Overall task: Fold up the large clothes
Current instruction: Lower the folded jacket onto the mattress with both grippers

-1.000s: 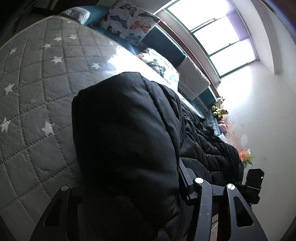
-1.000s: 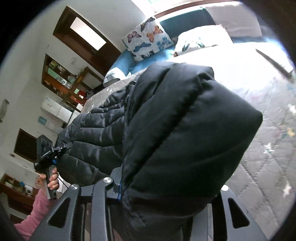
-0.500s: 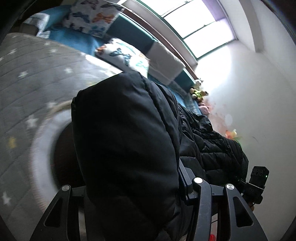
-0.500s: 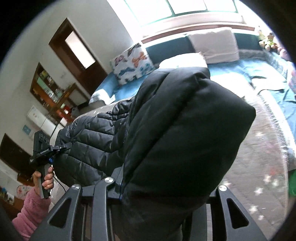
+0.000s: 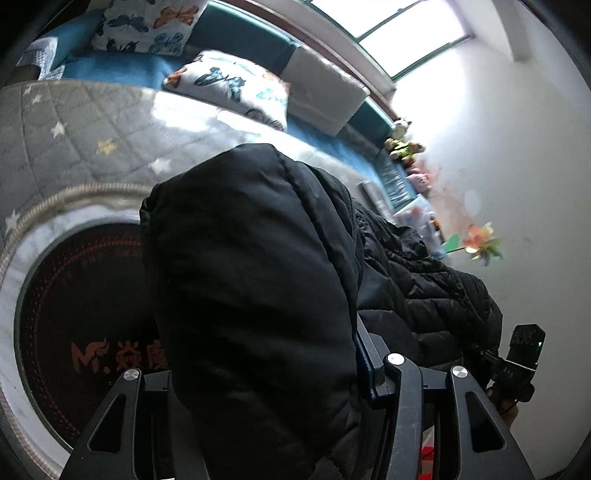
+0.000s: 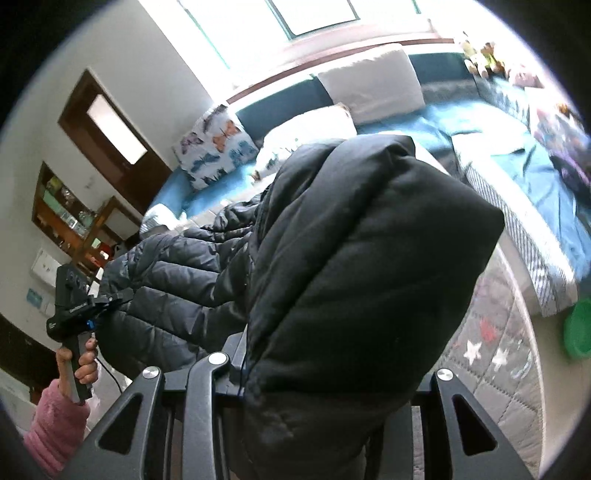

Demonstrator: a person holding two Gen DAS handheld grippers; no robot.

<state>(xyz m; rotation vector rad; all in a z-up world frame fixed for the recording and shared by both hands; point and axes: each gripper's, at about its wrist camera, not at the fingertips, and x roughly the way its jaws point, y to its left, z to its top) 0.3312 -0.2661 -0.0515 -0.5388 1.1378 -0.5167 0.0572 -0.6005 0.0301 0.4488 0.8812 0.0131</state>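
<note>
A: Biggest first. Grey quilted star mattress [image 5: 74, 122] on the bed, blue couch [image 6: 424, 122] with butterfly pillows [image 5: 147, 22] behind it, window above.

B: And the garment?

A: Black puffer jacket [image 5: 251, 280], off the mattress, hanging in the air between both tools. Each end is bunched up and fills most of its wrist view; the quilted middle [image 6: 177, 280] spans between them.

B: Claw states?

A: Left claw [image 5: 258, 373] is clamped on the jacket, a thick wad of fabric packed between the jaws. Right claw [image 6: 295, 369] same, closed on the other bunched end. Fingertips are buried in cloth in both views, but the fabric clearly sits in the grip.

B: Anything else small?

A: A hand in a pink sleeve [image 6: 55, 424] holds the left tool's handle, seen from the right wrist. A dark round printed thing [image 5: 85, 325] lies below the mattress edge in the left view, a green bowl-like object [image 6: 578, 328] at far right.

B: Step?

A: I'd say carrying or positioning, no fold made yet. Next move probably needs the jacket lowered and spread flat on the mattress, both grips kept until it lies smooth.
</note>
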